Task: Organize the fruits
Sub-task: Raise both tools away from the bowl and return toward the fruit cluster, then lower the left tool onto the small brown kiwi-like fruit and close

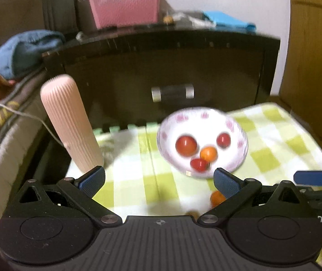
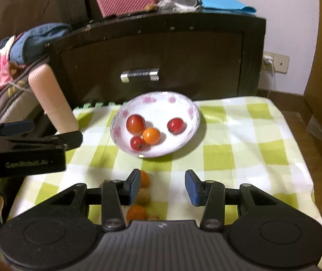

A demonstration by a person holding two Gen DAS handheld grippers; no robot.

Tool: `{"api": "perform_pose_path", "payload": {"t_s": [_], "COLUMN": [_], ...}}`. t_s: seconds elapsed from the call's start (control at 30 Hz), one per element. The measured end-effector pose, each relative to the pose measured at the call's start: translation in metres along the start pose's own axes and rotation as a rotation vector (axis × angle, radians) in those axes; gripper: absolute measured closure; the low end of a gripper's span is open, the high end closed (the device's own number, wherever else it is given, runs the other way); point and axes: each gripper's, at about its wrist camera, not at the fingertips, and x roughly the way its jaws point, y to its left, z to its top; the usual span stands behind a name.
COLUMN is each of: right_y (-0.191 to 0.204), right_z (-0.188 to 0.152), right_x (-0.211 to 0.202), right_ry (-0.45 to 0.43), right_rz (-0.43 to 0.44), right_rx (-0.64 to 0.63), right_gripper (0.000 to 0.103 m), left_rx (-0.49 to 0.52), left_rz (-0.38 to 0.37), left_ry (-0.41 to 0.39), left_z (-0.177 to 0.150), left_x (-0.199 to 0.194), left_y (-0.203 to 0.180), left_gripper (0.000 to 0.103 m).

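Left wrist view
Left gripper [image 1: 158,180]: gaping wide, holding nothing, hovering just short of the bowl [image 1: 235,124].
Fruits: four lying inside the bowl.

Right wrist view
Right gripper [image 2: 162,188]: standing partly open, gripping nothing.
Loose fruits [image 2: 144,179]: lying before the bowl [image 2: 158,99], beside the left finger.

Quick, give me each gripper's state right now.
Left gripper: open, holding nothing.
Right gripper: open, nothing between its pads; loose fruits lie just beside its left finger.

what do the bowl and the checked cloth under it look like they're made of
Bowl: likely glazed ceramic, perhaps melamine; white with a glossy sheen and printed pink flowers on the rim.
Cloth: soft woven fabric, matte, green and white checks, draping over the edge.
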Motion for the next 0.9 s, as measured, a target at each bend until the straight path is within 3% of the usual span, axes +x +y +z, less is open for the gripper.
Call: {"api": "perform_pose_path", "payload": {"t_s": [0.1, 0.37, 0.7, 0.9], "right_y": [0.003, 0.002, 0.003, 0.005], "right_z": [-0.007, -0.027, -0.041, -0.041], "right_x": [0.01, 0.038, 0.055, 0.069], "right_ry": [0.051, 0.176, 0.273, 0.285], "right_rz": [0.0, -0.004, 0.029, 0.051], "right_rx": [-0.029, -0.068, -0.133, -0.156], "right_gripper": [0.062, 0.062, 0.062, 0.062], "left_rx": [0.028, 0.08, 0.097, 0.147], "left_rz": [0.008, -0.016, -0.067, -0.106], "left_ry": [0.065, 0.139, 0.171, 0.181], "left_z": [-0.008, -0.018, -0.022, -0.027], "left_x": [0.011, 0.025, 0.035, 0.035], "left_y": [-0.002, -0.006, -0.005, -0.013], "left_gripper": [0.0, 0.001, 0.001, 0.005]}}
